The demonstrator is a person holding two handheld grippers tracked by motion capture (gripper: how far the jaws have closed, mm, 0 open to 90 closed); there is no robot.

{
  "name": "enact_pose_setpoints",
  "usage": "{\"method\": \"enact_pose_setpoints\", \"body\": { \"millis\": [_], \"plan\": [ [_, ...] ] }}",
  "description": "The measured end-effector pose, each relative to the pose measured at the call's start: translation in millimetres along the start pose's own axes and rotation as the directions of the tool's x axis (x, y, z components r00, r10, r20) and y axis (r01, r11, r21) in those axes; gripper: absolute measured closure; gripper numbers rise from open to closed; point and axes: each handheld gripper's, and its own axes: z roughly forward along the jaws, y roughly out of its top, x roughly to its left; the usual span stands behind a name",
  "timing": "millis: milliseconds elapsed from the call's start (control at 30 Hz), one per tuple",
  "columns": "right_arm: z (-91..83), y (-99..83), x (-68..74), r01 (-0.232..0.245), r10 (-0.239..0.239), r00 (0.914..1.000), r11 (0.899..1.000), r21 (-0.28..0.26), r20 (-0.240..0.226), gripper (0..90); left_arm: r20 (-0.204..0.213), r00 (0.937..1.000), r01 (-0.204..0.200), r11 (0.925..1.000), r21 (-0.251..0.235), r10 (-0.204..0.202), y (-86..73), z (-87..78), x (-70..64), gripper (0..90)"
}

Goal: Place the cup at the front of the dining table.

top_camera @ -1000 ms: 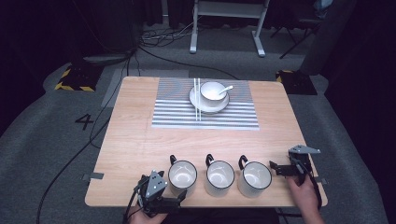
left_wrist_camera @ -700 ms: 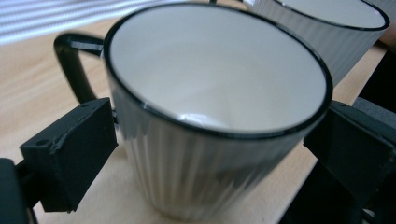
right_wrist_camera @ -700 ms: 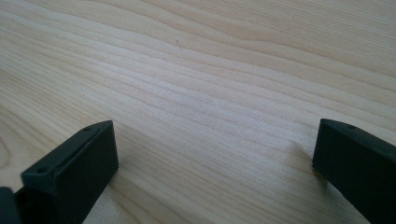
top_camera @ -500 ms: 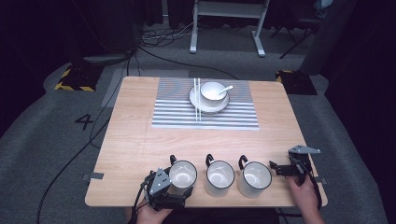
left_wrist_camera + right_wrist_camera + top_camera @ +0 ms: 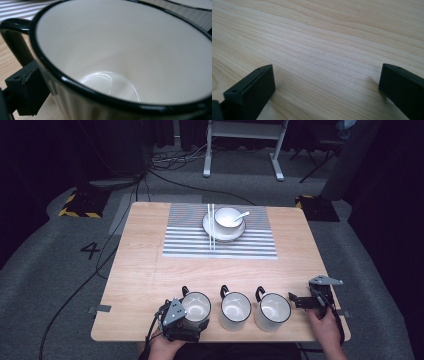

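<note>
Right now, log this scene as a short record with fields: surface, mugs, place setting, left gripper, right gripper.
surface: wooden table
mugs: three white mugs with black rims in a row at the near edge: left mug, middle mug, right mug
place setting: striped mat with plate, bowl, spoon, chopsticks
left gripper: at the left mug, one jaw beside its wall below the handle; grip cannot be told
right gripper: jaws open over bare wood, right of the right mug

mugs: 3 | bowl: 1 | plate: 1 | chopsticks: 2
</note>
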Motion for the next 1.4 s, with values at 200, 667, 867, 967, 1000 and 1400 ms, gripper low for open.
{"method": "enact_pose_setpoints", "body": {
  "millis": [200,667,867,967,1000,1400],
  "plan": [
    [-0.1,-0.1,0.3,-0.003,0.003,1.0,1.0,0.0,0.003,0.4,-0.025,0.9997,0.009,0.9985,0.053,-0.008,2.2,6.5,-1.0,0.0],
    [-0.3,-0.4,1.4,-0.015,0.015,0.9998,1.0,0.0,0.01,0.4,-0.044,0.999,-0.004,0.9967,0.082,0.007,6.2,8.0,-3.4,1.8],
    [-0.3,-0.4,1.4,-0.015,0.015,0.9998,1.0,0.0,0.009,0.5,-0.051,0.9986,-0.009,0.9958,0.091,0.014,7.9,7.0,-4.9,2.5],
    [-0.3,-0.4,1.4,-0.014,0.014,0.9999,1.0,0.0,0.009,0.5,-0.048,0.9988,-0.001,0.9961,0.088,0.005,9.3,5.2,-4.1,3.1],
    [-0.3,-0.3,1.5,-0.016,0.016,0.9998,1.0,0.0,0.009,0.4,-0.038,0.9992,0.016,0.9952,0.096,-0.012,10.8,3.6,-2.5,3.1],
    [-0.3,-0.4,1.2,-0.013,0.013,0.9999,1.0,0.001,0.01,0.4,-0.06,0.9979,-0.018,0.9965,0.082,0.023,30.3,-12.1,-1.4,3.2]
  ]
}}
